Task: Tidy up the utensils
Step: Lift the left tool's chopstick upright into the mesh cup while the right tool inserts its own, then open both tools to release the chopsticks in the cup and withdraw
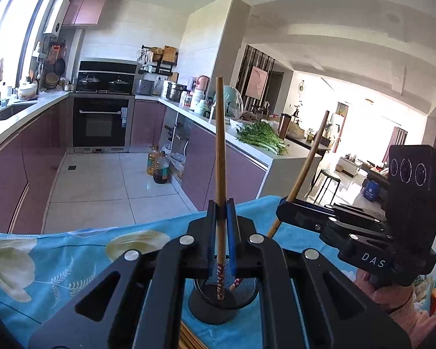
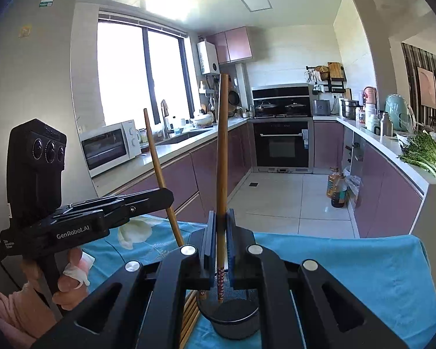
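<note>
My left gripper [image 1: 221, 208] is shut on a wooden chopstick [image 1: 219, 145] held upright, its red patterned tip down inside a black mesh utensil holder [image 1: 218, 302]. My right gripper [image 2: 221, 218] is shut on a second wooden chopstick [image 2: 222, 151], its patterned tip also inside the holder [image 2: 232, 320]. Each gripper shows in the other's view: the right one [image 1: 284, 203] at the right with its chopstick [image 1: 311, 157] tilted, the left one [image 2: 167, 193] at the left with its chopstick [image 2: 157, 163] tilted.
The holder stands on a blue flowered cloth [image 1: 72, 253] over a table, with a wooden slatted mat [image 2: 189, 314] beside it. Beyond the table edge lie the kitchen floor, purple cabinets, an oven [image 1: 101, 122] and a counter with greens [image 1: 261, 138].
</note>
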Demonstrator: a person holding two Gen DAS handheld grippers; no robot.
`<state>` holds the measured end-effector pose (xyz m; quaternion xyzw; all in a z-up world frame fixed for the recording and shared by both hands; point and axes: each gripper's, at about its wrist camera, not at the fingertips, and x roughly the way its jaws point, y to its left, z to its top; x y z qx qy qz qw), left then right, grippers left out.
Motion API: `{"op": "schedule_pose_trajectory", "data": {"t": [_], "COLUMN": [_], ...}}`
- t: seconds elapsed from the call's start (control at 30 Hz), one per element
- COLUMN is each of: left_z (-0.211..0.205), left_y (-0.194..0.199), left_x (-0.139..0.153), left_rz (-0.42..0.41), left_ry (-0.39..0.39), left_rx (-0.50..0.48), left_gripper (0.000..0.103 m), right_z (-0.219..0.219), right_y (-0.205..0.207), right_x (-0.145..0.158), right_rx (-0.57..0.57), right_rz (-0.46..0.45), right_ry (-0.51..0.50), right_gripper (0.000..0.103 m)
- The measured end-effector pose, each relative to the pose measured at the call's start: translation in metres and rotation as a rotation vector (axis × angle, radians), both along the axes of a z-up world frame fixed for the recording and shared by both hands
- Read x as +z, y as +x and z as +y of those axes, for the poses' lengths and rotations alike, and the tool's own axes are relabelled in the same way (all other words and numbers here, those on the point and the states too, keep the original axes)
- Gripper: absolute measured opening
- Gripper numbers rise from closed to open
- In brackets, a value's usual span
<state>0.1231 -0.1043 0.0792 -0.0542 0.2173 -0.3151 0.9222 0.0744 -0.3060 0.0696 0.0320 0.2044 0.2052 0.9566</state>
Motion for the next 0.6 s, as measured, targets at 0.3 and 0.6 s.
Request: {"op": "schedule_pose_trajectory", "data": {"t": [0.3,0.6], "left_z": [-0.029,-0.030], "left_y": [0.028,0.040], "left_x": [-0.062,-0.081], "left_rz": [0.121,0.155], "left_ry": [0.106,0.145], "left_rx": [-0.030,-0.028], "left_gripper": [0.008,0.008], "right_z": [0.016,0.028], "right_y": [0.038,0.049], "right_x": [-0.055,-0.067], "right_rx": [0.019,-0.003], "right_rz": [0.223,0.272], "right_ry": [-0.063,-0.065], "right_gripper": [0.005,0.007]}}
